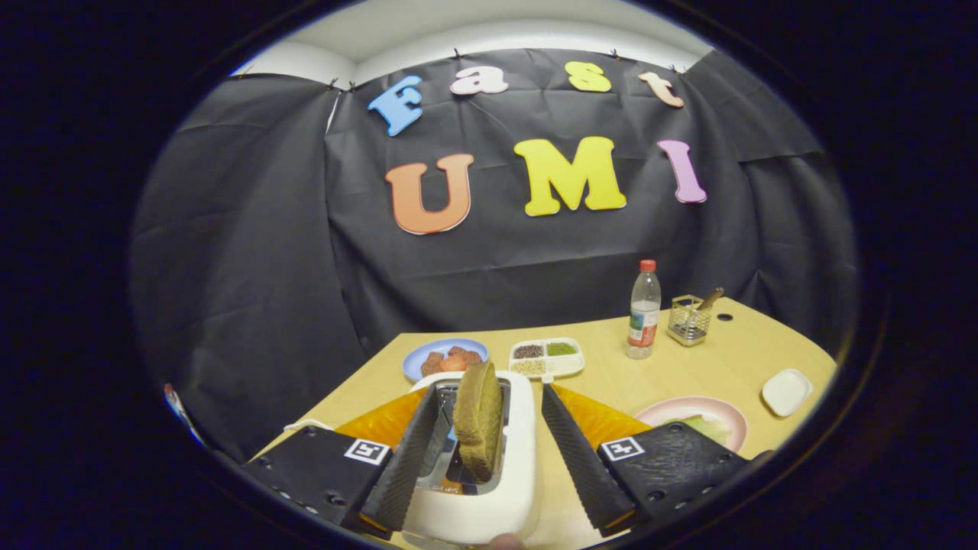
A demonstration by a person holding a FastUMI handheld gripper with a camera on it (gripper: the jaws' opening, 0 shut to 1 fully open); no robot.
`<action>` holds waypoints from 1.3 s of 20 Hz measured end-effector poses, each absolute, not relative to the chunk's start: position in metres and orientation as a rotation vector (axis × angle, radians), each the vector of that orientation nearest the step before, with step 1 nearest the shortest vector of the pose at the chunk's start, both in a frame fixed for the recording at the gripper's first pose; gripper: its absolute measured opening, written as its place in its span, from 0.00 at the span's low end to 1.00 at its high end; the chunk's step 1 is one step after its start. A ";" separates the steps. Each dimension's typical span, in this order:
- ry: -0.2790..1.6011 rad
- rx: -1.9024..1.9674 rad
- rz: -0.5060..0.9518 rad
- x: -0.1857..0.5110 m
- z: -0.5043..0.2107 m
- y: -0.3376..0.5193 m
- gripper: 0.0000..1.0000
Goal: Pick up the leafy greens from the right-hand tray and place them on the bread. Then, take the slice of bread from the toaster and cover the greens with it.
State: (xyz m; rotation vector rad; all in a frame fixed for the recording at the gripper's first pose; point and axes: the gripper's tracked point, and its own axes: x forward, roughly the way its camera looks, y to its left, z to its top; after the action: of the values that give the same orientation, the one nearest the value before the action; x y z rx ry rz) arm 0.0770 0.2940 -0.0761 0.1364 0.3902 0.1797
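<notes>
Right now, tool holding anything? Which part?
Nothing held. The tool is open, its fingers apart on either side of the bread slice in the toaster.

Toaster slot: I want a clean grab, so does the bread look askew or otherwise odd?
Yes. The bread leans in the toaster slot, tilted rather than upright, with its top tipped toward the left finger. The gripper is open, fingers on either side of the slice, not yet pressing it.

Close above toaster (489, 473), facing wall
</notes>
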 end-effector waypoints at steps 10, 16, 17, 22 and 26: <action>0.487 0.138 0.148 0.082 -0.097 0.299 0.17; 0.417 0.183 0.189 0.078 -0.068 0.297 0.10; 0.393 0.187 0.198 0.078 -0.057 0.296 0.10; 0.273 0.252 0.251 0.067 0.002 0.286 0.10; 0.217 0.292 0.218 0.062 0.026 0.248 0.10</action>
State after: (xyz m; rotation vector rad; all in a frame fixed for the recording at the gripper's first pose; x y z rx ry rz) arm 0.0616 0.2482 0.0260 0.2918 0.2168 0.2182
